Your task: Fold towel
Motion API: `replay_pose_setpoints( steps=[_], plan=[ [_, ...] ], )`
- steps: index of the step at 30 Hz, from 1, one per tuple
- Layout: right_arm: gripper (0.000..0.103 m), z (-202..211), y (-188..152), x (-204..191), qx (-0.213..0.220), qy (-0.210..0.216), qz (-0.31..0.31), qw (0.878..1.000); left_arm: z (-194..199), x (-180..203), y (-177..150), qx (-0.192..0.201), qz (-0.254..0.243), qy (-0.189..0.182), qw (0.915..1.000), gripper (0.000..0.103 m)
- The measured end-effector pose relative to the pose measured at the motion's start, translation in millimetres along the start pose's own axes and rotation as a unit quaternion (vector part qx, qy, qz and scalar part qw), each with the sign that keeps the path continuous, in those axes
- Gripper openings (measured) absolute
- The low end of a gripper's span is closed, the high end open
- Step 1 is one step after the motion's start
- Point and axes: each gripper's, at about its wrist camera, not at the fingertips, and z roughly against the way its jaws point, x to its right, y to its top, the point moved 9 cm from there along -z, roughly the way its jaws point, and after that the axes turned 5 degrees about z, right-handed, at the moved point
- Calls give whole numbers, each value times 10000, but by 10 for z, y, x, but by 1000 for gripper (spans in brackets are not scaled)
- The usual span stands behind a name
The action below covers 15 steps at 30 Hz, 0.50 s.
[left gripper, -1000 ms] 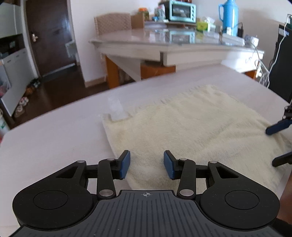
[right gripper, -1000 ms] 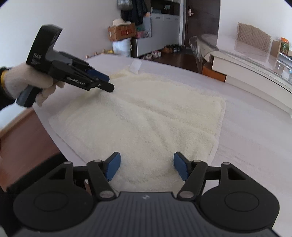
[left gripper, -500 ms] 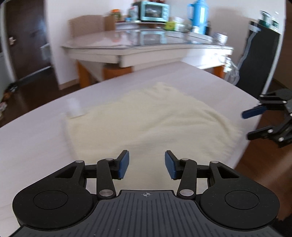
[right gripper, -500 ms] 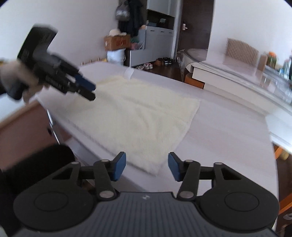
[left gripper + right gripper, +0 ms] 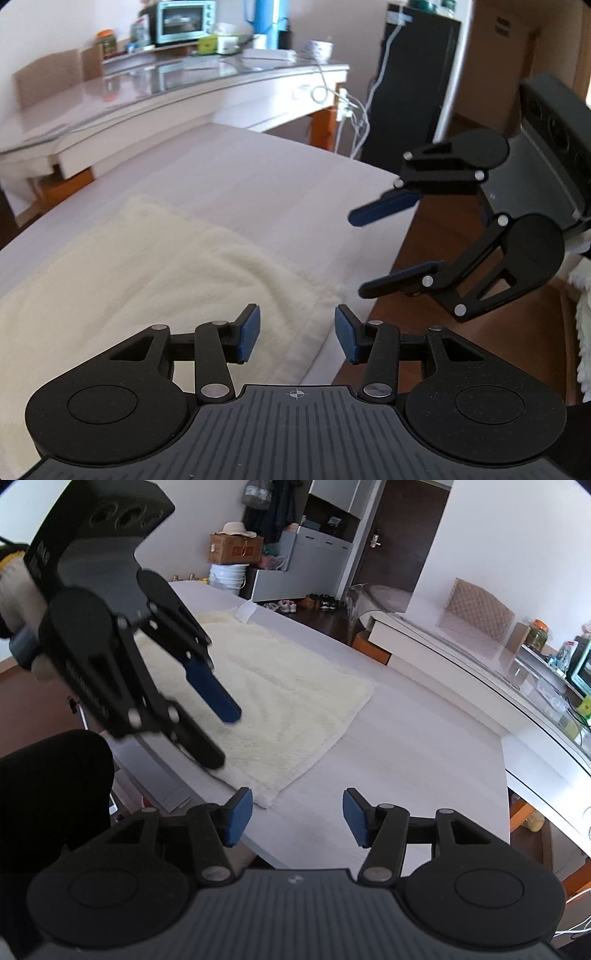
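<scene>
A cream towel lies flat on the white table; it also shows in the right wrist view. My left gripper is open and empty, hovering over the towel's near right corner. It appears in the right wrist view above the towel's near edge. My right gripper is open and empty, just off the table's near edge beside the towel's corner. It shows in the left wrist view, off the table's right edge.
A white label sticks out at the towel's far corner. A glass-topped table with an oven and a blue jug stands behind. A black cabinet and cables stand to the right. Brown floor lies below the table edge.
Both grippers have swung toward the towel's near right corner and come close together. The right gripper has pulled back off the towel to the table's edge. Both stay open.
</scene>
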Motion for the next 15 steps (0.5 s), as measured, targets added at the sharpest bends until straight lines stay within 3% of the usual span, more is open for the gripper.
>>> replay_pose_setpoints(
  steps=[3, 4, 5, 6, 15],
  plan=[
    [58, -10, 5, -12, 55, 18, 126, 9999, -78, 33, -21, -95, -154, 107, 9998, 39],
    [58, -23, 13, -28, 70, 22, 224, 9997, -87, 39, -30, -111, -195, 116, 9997, 32],
    [58, -36, 22, -43, 85, 25, 322, 9994, -95, 41, -37, -127, -225, 126, 9996, 16],
    [58, -49, 30, -59, 100, 28, 420, 9991, -100, 16, -32, -140, -184, 141, 9996, 10],
    [58, -164, 103, -204, 236, 56, 1297, 9913, -73, -327, 42, -109, 1021, -619, 9928, 9]
  ],
)
